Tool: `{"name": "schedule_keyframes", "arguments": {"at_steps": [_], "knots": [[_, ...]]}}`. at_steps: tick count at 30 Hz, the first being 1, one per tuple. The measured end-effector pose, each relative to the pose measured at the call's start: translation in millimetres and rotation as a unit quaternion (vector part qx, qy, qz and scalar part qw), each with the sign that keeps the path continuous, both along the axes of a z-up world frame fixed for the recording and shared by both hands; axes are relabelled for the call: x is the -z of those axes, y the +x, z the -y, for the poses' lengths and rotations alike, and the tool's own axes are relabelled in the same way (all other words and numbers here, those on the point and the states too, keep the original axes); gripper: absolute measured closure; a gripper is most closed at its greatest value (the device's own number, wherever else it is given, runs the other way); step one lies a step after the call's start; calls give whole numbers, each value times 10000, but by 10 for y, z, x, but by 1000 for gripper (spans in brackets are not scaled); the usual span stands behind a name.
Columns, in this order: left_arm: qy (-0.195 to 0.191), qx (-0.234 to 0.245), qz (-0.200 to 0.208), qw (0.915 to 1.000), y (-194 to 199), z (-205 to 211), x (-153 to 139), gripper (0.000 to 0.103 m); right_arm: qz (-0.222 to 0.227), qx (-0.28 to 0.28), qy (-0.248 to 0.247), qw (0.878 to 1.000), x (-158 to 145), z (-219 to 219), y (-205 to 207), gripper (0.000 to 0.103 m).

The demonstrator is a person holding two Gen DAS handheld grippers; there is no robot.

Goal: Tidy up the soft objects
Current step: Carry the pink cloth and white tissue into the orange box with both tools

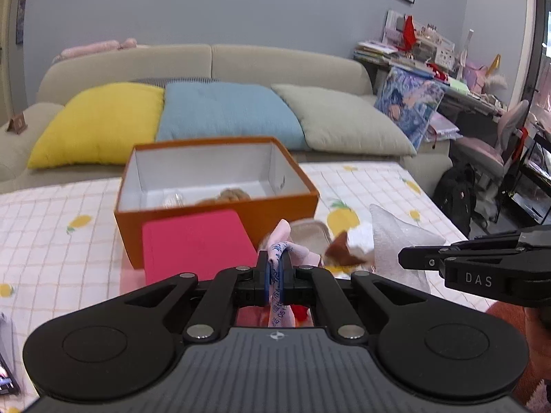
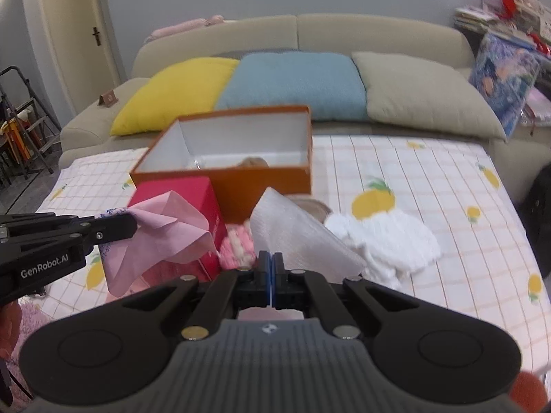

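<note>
The work surface is a table covered by a checked cloth (image 2: pixel 430 186) printed with yellow fruit, set before a beige sofa (image 2: pixel 296 31) carrying yellow, blue and grey-green cushions; a cluttered desk (image 1: pixel 447 79) stands to one side. An open orange box (image 2: pixel 241 175) sits on the cloth with a red box (image 2: pixel 203 206) just in front. The left gripper (image 1: pixel 274 268) is clamped on a pink cloth (image 2: pixel 165 237), raised above the table. The right gripper (image 2: pixel 272 265) is closed on the edge of a white foam sheet (image 2: pixel 296 237), beside white fluffy fabric (image 2: pixel 389 237).
</note>
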State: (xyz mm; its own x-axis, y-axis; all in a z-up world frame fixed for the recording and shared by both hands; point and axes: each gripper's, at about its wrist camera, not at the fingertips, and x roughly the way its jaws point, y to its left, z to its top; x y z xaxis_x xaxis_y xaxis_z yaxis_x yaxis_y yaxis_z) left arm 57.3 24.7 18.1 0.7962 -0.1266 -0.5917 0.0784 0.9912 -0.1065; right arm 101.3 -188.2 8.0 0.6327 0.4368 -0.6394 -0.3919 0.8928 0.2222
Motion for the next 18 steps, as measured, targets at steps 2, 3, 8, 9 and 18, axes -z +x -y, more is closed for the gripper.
{"name": "schedule_keyframes", "arguments": {"at_steps": [2, 3, 8, 9, 18], "knots": [[63, -30, 100, 9999, 45, -27, -44, 98, 143, -62, -22, 9999, -78, -40, 66, 103], [107, -47, 139, 9998, 86, -44, -74, 98, 211, -91, -27, 9997, -116, -61, 101, 103], [245, -91, 344, 9991, 322, -136, -226, 98, 610, -283, -63, 9977, -338, -205, 393, 103], [276, -93, 402, 9988, 381, -153, -264, 98, 733, -294, -109, 9968, -386, -243, 461, 103], [721, -134, 717, 9947, 950, -222, -454, 98, 1322, -446, -199, 9900, -629, -587, 1070, 103]]}}
